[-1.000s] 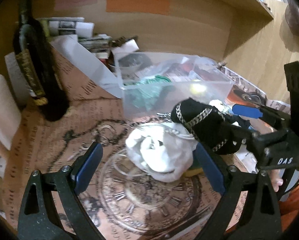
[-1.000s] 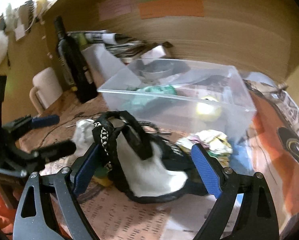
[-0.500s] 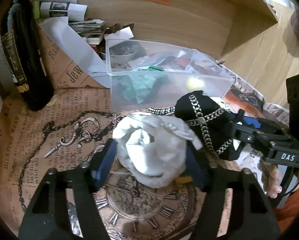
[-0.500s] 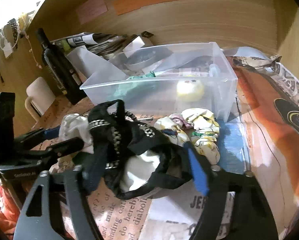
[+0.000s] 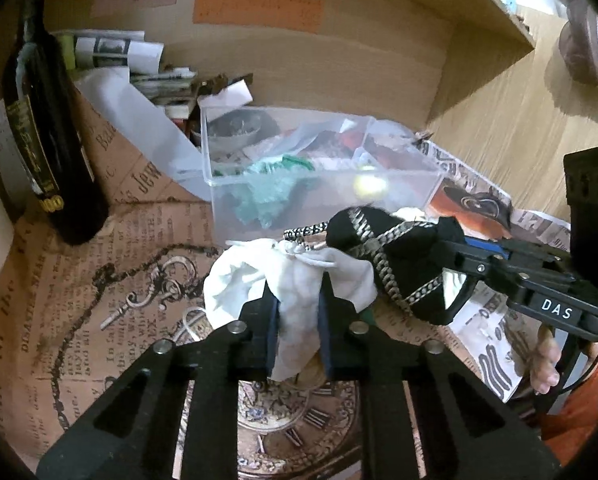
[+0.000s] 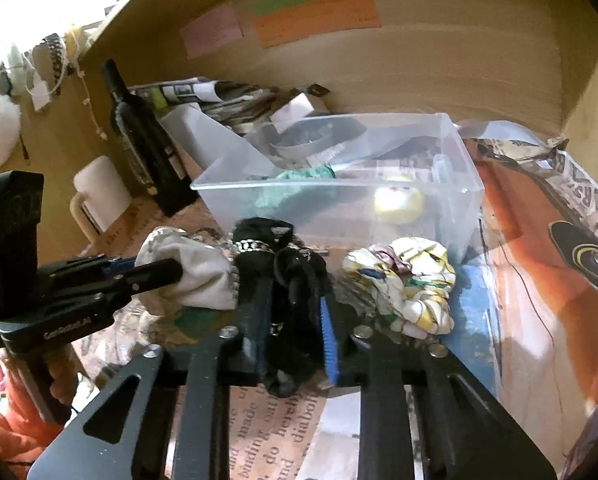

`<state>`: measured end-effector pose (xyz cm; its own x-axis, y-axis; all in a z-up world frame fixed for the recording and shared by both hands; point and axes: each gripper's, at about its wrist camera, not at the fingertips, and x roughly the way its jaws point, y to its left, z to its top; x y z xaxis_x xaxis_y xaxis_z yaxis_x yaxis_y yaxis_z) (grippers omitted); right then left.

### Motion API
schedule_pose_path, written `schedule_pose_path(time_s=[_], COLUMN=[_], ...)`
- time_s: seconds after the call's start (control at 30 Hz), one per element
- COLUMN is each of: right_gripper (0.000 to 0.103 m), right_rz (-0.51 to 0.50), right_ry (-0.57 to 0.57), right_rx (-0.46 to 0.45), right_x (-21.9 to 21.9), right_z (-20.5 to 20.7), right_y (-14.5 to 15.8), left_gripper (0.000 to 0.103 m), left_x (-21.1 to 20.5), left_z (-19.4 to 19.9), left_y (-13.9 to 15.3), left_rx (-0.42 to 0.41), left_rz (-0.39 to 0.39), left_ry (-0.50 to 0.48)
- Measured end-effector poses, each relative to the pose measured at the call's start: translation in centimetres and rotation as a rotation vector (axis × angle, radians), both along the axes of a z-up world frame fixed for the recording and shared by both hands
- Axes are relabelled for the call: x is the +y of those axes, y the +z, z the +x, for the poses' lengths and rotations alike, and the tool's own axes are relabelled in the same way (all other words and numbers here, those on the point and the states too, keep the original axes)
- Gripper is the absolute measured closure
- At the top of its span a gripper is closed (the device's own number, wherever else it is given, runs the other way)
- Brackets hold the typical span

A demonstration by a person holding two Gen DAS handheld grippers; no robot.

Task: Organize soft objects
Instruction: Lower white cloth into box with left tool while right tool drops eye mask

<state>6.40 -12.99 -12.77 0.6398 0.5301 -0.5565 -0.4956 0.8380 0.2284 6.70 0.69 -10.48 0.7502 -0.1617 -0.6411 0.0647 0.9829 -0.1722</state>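
Observation:
My left gripper (image 5: 297,312) is shut on a crumpled white cloth (image 5: 287,276), just above the paper-covered table. My right gripper (image 6: 295,300) is shut on a black fabric item with a silver chain (image 6: 275,256); it shows in the left wrist view (image 5: 395,256) to the right of the white cloth. The white cloth also shows in the right wrist view (image 6: 187,272), held by the left gripper (image 6: 159,272). A clear plastic bin (image 6: 339,188) stands behind both, holding a green cloth (image 6: 295,188) and a yellow ball (image 6: 399,202). A yellow patterned cloth (image 6: 407,284) lies right of my right gripper.
A dark wine bottle (image 5: 43,140) stands at the left, next to a white mug (image 6: 99,196). Stacked newspapers (image 5: 119,52) and a white sheet (image 5: 139,124) lie behind the bin. Wooden walls (image 5: 299,52) close in the back and right.
Both grippers have closed: the left onto the white cloth, the right onto the black chain item. Both were open around them a second ago.

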Motion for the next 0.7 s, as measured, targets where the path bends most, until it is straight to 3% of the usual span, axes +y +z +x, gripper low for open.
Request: schedule_pose_path(time_s=[0.7], right_gripper=[0.090], right_rz=[0.071], right_ry=[-0.094], right_rx=[-0.269], right_x=[-2.0], right_z=[0.0], right_y=[7.3], left_gripper=[0.089], left_x=[1.3], left_z=[0.6], left_y=[6.5], left_rx=[-0.197], left_rz=[0.038], left_ry=[0.048])
